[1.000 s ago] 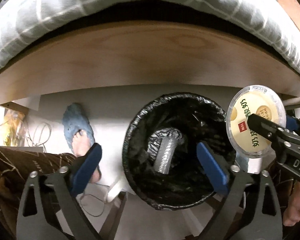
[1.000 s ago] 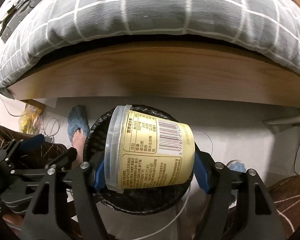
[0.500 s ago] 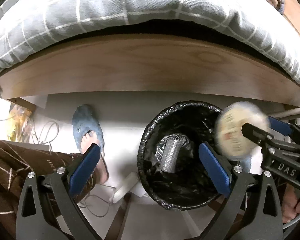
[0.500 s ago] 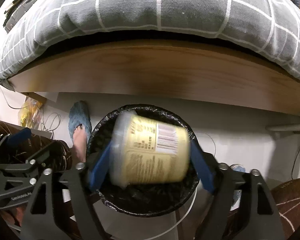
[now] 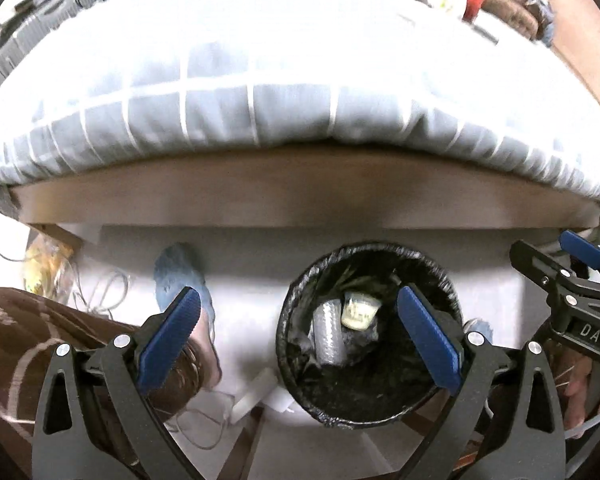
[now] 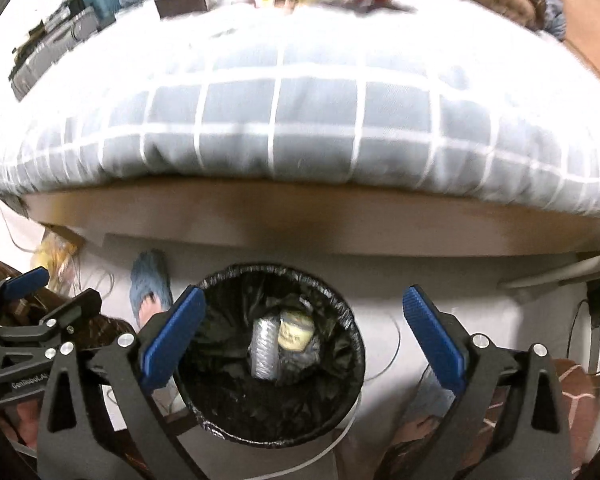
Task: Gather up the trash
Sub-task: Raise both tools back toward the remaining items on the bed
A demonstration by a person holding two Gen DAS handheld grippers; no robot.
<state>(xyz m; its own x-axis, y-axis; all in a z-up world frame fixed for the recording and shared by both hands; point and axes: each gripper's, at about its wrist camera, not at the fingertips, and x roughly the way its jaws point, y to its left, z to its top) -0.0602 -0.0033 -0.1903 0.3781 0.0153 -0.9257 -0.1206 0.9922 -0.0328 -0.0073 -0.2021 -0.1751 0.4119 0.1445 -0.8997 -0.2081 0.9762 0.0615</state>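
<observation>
A round bin lined with a glossy black plastic bag (image 6: 342,354) stands on a pale grey floor (image 6: 380,276), holding a pale yellow tub with dark print (image 6: 295,331) beside a translucent silver-grey ribbed roll (image 6: 264,346). Above, a grey quilt crossed by a white grid (image 6: 284,136) overhangs a mid-brown wooden bed rail (image 6: 300,220). The black-framed right tongs (image 6: 304,340) and left tongs (image 5: 298,344) carry ridged royal-blue pads. A fluffy dusty-blue slipper (image 5: 178,270) sits by brown trousers with thin cream lines (image 5: 16,344).

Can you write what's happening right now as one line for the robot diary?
right gripper: open, empty | left gripper: open, empty | yellow tub: in trash bin beside silver roll
</observation>
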